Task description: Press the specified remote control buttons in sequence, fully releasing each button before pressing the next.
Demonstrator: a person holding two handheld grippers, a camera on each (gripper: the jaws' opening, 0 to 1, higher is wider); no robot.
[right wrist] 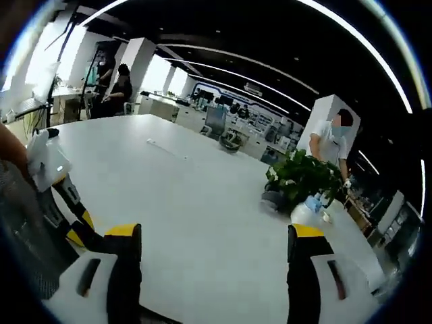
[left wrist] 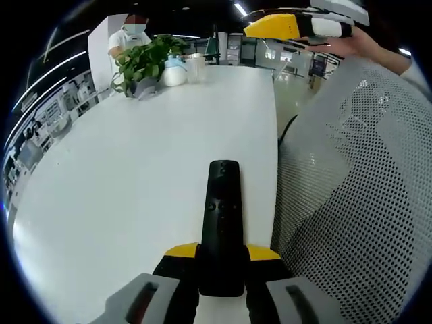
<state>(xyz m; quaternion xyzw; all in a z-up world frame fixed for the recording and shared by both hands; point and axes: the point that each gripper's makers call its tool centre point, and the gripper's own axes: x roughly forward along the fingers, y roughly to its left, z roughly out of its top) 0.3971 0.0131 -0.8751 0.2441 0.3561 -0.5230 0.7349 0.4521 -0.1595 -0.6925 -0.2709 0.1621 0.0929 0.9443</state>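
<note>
A long black remote (left wrist: 223, 216) points away from me over the white table (left wrist: 135, 175). My left gripper (left wrist: 223, 253) is shut on its near end, with the yellow-tipped fingers (left wrist: 181, 251) on both sides. The remote's buttons face up and nothing touches them. My right gripper (right wrist: 214, 243) stands open above the table with nothing between its jaws. In the left gripper view the right gripper (left wrist: 297, 27) is high at the far right, well away from the remote, held by a hand (left wrist: 354, 42). The left gripper (right wrist: 57, 179) shows at the left edge of the right gripper view.
A potted green plant (left wrist: 145, 62) (right wrist: 304, 179) stands at the table's far end beside a white container (left wrist: 175, 73) and a clear cup (left wrist: 196, 67). A white mesh chair back (left wrist: 351, 202) rises along the table's right edge. People stand in the background.
</note>
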